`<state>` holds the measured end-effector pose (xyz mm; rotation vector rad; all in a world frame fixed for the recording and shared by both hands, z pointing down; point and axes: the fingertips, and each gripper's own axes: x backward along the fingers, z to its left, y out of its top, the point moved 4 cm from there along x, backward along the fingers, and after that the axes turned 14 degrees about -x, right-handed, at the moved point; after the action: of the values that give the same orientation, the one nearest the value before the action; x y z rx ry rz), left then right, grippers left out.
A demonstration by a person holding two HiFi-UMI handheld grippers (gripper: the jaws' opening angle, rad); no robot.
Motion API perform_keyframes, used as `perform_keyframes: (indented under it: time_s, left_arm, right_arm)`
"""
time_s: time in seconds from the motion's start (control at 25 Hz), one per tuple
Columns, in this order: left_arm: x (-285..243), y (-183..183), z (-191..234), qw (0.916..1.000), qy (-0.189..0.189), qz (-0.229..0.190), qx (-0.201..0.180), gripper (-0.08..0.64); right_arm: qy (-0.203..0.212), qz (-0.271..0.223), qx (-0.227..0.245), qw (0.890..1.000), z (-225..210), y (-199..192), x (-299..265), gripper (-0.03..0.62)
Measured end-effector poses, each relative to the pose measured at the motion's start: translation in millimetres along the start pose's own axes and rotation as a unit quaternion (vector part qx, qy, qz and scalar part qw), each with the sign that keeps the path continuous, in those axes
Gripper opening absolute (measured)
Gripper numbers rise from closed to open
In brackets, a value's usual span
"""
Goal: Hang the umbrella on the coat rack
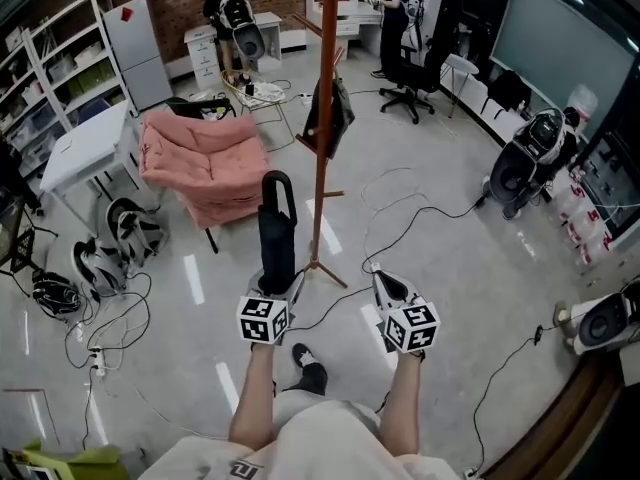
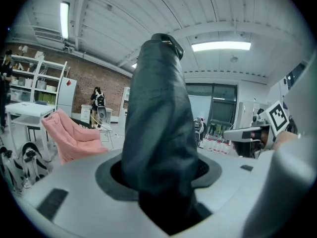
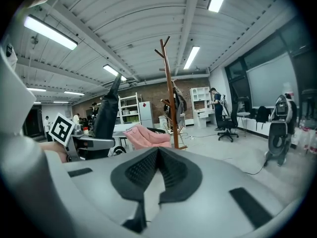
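A folded black umbrella (image 1: 277, 230) stands upright in my left gripper (image 1: 277, 280), its loop handle at the top. In the left gripper view the umbrella (image 2: 159, 118) fills the middle, and the left gripper (image 2: 163, 187) is shut on its lower part. The wooden coat rack (image 1: 322, 118) stands just beyond and right of the umbrella, with a dark bag (image 1: 333, 118) hanging on a peg. My right gripper (image 1: 386, 284) is level with the left one, shut and holding nothing. In the right gripper view the right gripper (image 3: 158, 152) has the coat rack (image 3: 171, 98) ahead and the umbrella (image 3: 105, 115) to the left.
A pink folding chair (image 1: 205, 163) and a white table (image 1: 85, 148) stand to the left of the rack. Cables (image 1: 400, 218) and bags (image 1: 130, 230) lie on the floor. An office chair (image 1: 410, 80) and wheeled machines (image 1: 530, 153) are to the right. People stand at the back.
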<state>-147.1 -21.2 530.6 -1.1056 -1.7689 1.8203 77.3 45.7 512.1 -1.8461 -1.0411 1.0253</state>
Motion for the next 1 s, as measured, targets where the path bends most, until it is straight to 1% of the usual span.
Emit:
perform_keyframes:
  time_s: [0.2, 0.4, 0.6, 0.76, 1.0]
  left_arm:
    - [-34, 9, 28, 1.0000, 0.002, -0.003, -0.002, 0.256]
    - [-63, 13, 48, 0.9999, -0.013, 0.003, -0.002, 0.256]
    - [-88, 14, 75, 0.9999, -0.010, 0.007, -0.002, 0.256]
    - [-102, 20, 93, 1.0000, -0.009, -0.002, 0.001, 0.258]
    - [-120, 6, 111, 1.0000, -0.004, 0.003, 0.001, 0.258]
  right_arm:
    - [0.002, 0.020, 0.003, 1.000, -11, 9, -43, 0.005]
    - [0.004, 0.027, 0.002, 1.000, -19, 24, -79, 0.005]
    - [0.016, 0.036, 0.008, 0.999, -23, 37, -121, 0.005]
    - [0.016, 0.033, 0.002, 0.999, -30, 49, -148, 0.005]
    - [0.014, 0.017, -0.025, 0.999, -48, 54, -183, 0.005]
